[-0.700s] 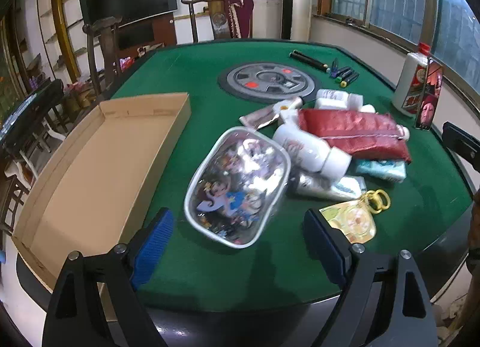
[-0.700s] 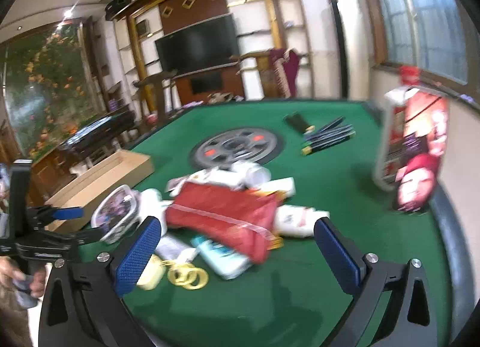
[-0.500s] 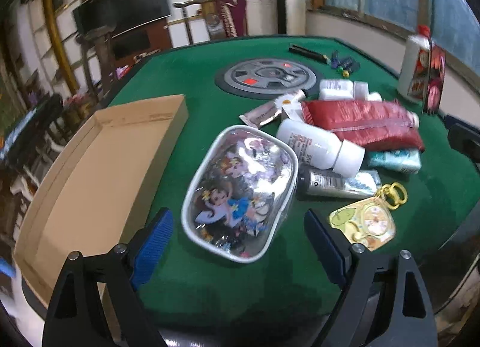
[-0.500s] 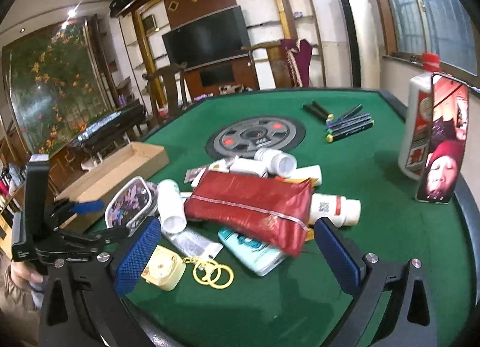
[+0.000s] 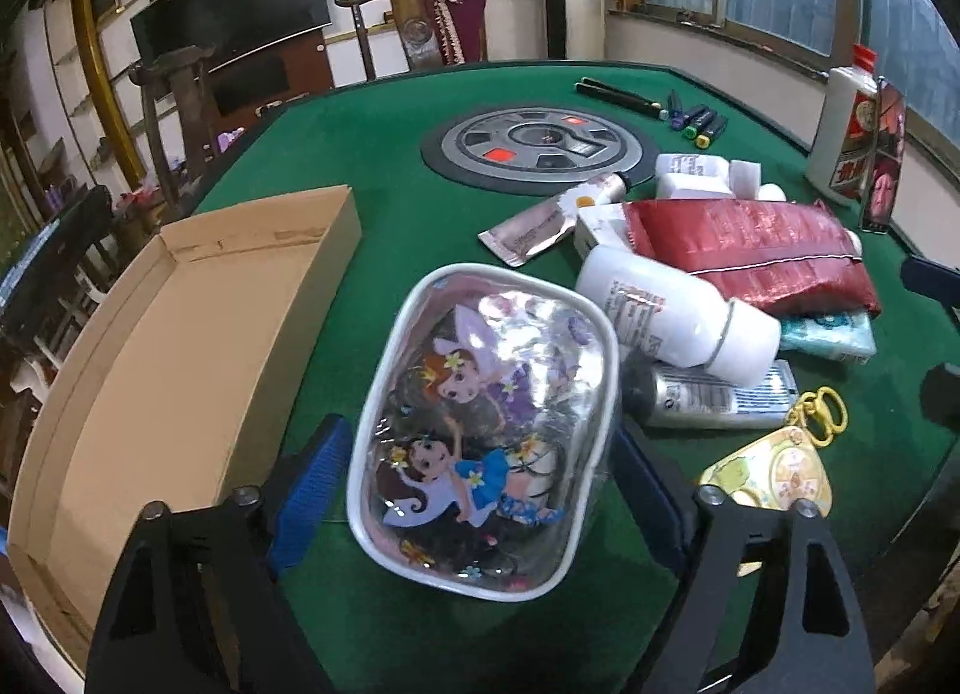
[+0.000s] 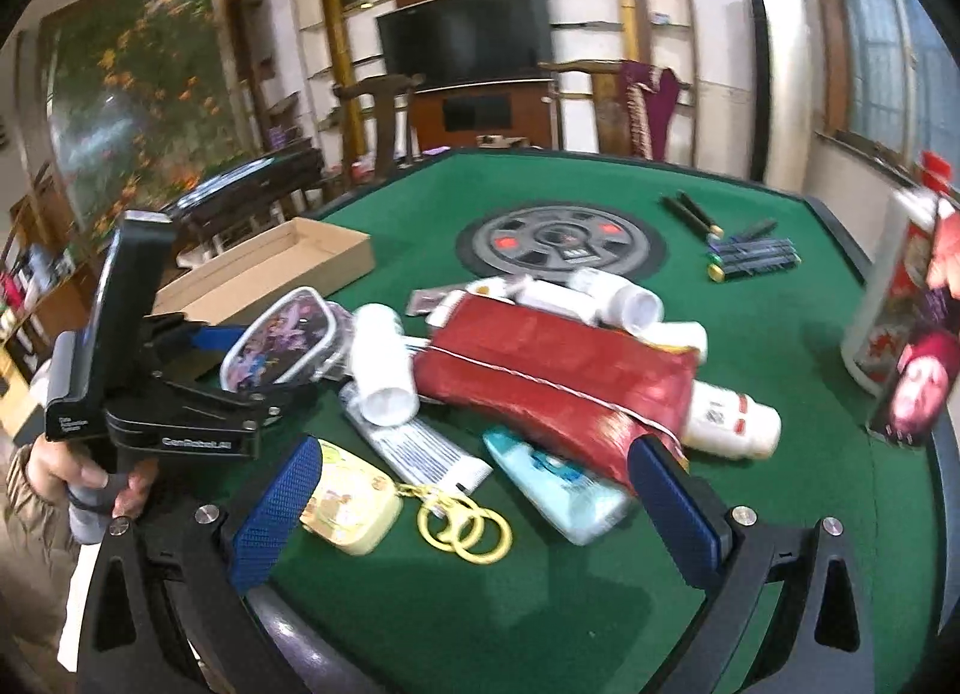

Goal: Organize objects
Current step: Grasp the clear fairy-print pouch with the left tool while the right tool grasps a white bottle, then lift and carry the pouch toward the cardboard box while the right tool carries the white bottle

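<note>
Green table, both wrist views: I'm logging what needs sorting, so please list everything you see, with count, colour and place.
Cardboard box: one, tan, open, table's left side.
Clear pouch: one, cartoon print, between the left gripper's fingers.
Red pouch: one, atop the pile.
White bottle: one, lying beside the clear pouch.
Silver tube: one, under the white bottle.
Teal packet: one, under the red pouch's near end.
Yellow keychain: one, rings attached, near table edge.
Markers: several, dark, far right.
Tall bottle: one, white with red cap, right edge.
Round panel: one, grey, table centre.
Left gripper: open.
Right gripper: open, above the keychain.
Hand: one, holding the left gripper's handle.
</note>
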`<state>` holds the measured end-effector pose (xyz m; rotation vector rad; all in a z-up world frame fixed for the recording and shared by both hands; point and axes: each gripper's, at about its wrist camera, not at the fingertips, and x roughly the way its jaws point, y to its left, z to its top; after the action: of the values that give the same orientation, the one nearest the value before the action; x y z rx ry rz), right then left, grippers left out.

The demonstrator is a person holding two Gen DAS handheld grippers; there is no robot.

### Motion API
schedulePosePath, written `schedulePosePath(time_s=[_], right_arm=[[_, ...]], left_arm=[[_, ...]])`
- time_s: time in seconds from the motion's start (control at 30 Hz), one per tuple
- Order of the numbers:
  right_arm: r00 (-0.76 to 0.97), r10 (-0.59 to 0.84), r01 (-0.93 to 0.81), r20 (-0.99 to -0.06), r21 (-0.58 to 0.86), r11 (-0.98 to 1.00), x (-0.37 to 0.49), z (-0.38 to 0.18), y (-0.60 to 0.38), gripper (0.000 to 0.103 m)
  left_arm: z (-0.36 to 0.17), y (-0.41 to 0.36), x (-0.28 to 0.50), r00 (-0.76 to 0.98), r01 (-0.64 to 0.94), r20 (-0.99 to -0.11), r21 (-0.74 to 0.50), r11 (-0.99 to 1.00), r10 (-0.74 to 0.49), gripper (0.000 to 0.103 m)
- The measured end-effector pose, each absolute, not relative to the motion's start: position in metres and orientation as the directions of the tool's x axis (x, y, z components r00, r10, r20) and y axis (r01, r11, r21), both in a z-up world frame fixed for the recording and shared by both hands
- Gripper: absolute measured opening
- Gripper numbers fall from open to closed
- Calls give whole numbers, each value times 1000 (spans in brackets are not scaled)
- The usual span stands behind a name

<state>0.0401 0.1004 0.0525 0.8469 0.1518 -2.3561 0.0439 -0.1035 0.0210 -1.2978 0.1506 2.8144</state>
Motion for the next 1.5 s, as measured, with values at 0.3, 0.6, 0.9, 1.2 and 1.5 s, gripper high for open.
schedulePosePath(time_s=[0.3,0.6,0.9,1.2,1.5], right_arm=[[-494,-604,710,-625,110,-695,16,64,60,75],[-383,-606,762,-697,132,-634,-17,47,12,53],[-349,-580,762,-736,137,-633,-31,28,-4,39],[-333,-589,764,-736,156,-627,-35,26,-5,39],[-345,-589,765,-731,145,-628,-33,24,-5,38]], left_arm=[[23,-104,49,-667,-57,-743,-15,-998,49,79],[23,-106,58,-667,-39,-743,-38,-998,55,79],[23,-110,58,-666,-27,-743,-54,-998,58,79],[22,-110,56,-659,-20,-750,-51,-999,51,79],[22,-109,56,-657,-5,-753,-50,-999,41,79]])
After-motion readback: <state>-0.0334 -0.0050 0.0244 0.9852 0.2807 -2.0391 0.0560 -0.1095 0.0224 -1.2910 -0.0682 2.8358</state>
